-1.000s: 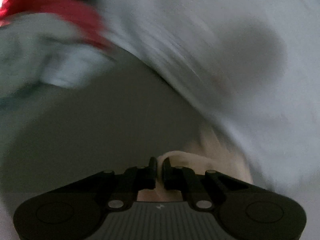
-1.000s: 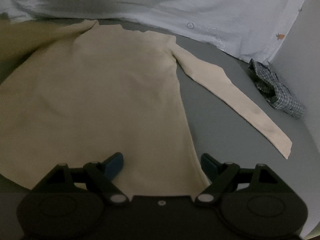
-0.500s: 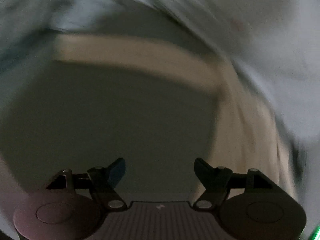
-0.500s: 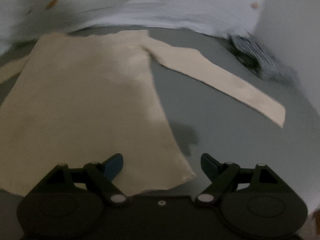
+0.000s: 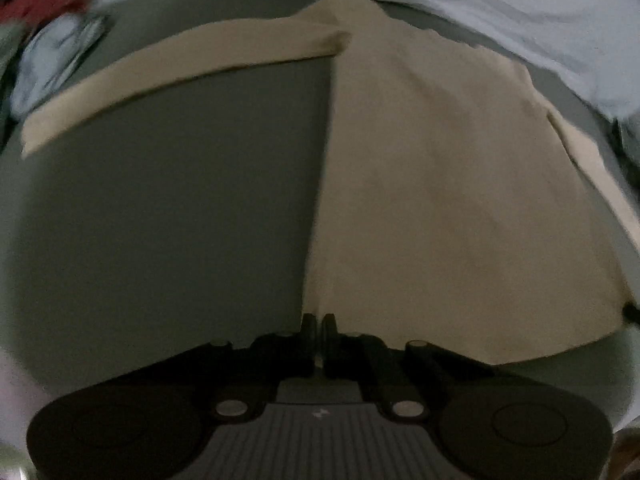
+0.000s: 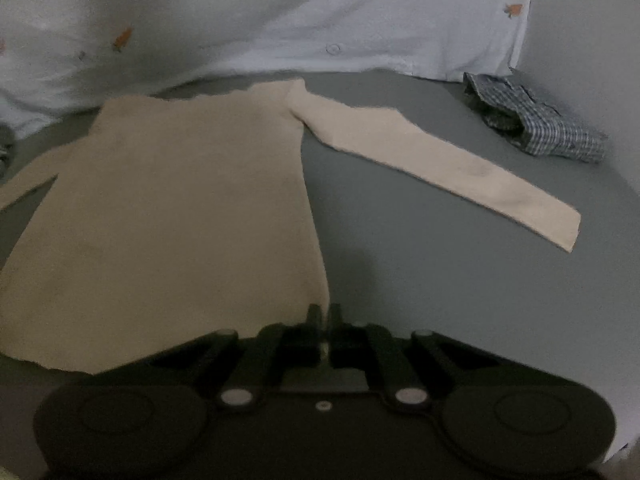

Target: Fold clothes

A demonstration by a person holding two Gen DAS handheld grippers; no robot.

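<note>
While you hold both grippers low over the grey table [image 6: 460,288], the cream top [image 6: 172,216] lies flat on it, spread out with the hem toward you and the neck end far away. Your left gripper [image 5: 319,326] has its fingers pressed together on the hem's left corner — a sliver of cream cloth shows in the slot between them. Your right gripper [image 6: 325,316] is likewise closed, pinching the hem's right corner, where the side edge of the top runs down into the fingers.

From the left wrist view, the left sleeve [image 5: 168,76] stretches out sideways across the table, straight and flat, its cuff well apart from the body. From the right wrist view, the right sleeve [image 6: 432,164] angles out and toward you in the same way, with a faint dark smudge partway along it.

Beyond the neck end a white sheet [image 6: 360,20] with small orange motifs is bunched up along the far edge of the table, just beside the top's shoulders. A crumpled checked cloth [image 6: 536,120] sits near the right sleeve but apart from it, against the sheet. At the far left of the left wrist view you have a blurred heap of clothes [image 5: 52,48] — red and pale pieces, too smeared to tell further.
</note>
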